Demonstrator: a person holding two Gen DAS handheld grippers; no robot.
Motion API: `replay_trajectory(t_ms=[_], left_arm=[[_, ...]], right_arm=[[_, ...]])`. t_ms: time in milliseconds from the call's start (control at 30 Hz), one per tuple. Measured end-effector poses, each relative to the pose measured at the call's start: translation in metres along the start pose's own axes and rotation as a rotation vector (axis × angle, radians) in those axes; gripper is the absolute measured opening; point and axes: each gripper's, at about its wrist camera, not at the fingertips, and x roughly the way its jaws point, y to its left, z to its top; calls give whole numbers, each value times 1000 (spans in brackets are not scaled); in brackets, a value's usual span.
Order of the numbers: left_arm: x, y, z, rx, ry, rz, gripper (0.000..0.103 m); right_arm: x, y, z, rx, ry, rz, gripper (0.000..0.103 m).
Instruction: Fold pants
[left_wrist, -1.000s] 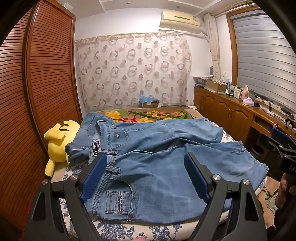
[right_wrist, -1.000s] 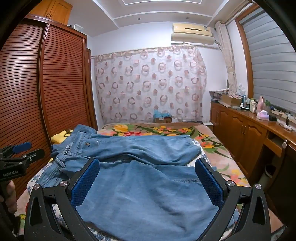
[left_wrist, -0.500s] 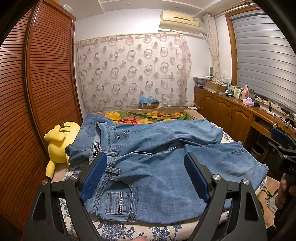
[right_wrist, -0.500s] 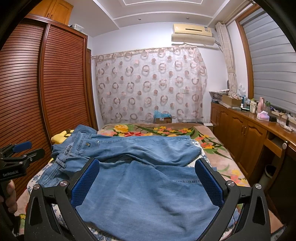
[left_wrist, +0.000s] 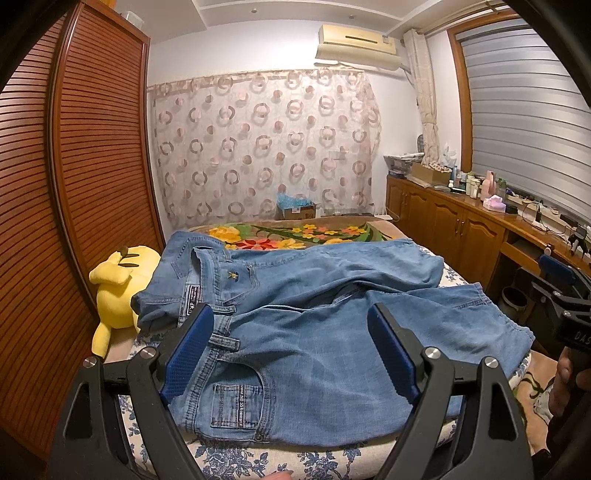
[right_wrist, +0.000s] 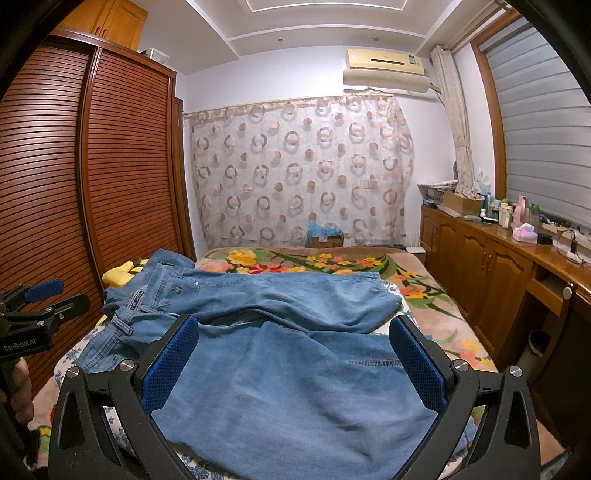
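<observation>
Jeans (left_wrist: 314, 332) lie spread across the bed (left_wrist: 236, 456), directly ahead of and below both claws — neither touches the cloth.

Left gripper (left_wrist: 291, 354): jaws wide apart, nothing between them. It hangs over the waistband end; back pocket and belt loop sit just past its left finger. Probably parked here because the waistband is the stiffest edge to pinch.

Right gripper (right_wrist: 293, 365): also spread wide and empty. Below it is the near trouser leg, its hem toward the right finger. One claw per end suggests a lengthwise fold is being set up; no fold made yet, by my reading.

Legs lie apart in a shallow V, far leg beyond the claws, with a dark gap at the crotch between them. They would likely need stacking first.

Material: mid-blue washed denim, soft-looking, rumpled in low ridges; doubled seams and pocket stitching thicker. Finger pads are blue and dimpled — grip texture for cloth.

Bed cover under the jeans: white with blue floral print. Yellow plush toy (left_wrist: 118, 284) off past the left finger, beside the waistband, touching or nearly so.
</observation>
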Motion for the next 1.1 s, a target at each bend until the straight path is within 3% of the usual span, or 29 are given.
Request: replay_trajectory(t_ms=[1100], left_arm=[[-1, -1, -1, 4, -10, 1, 86]], right_arm=[[-1, 0, 0, 0, -2, 2, 103]])
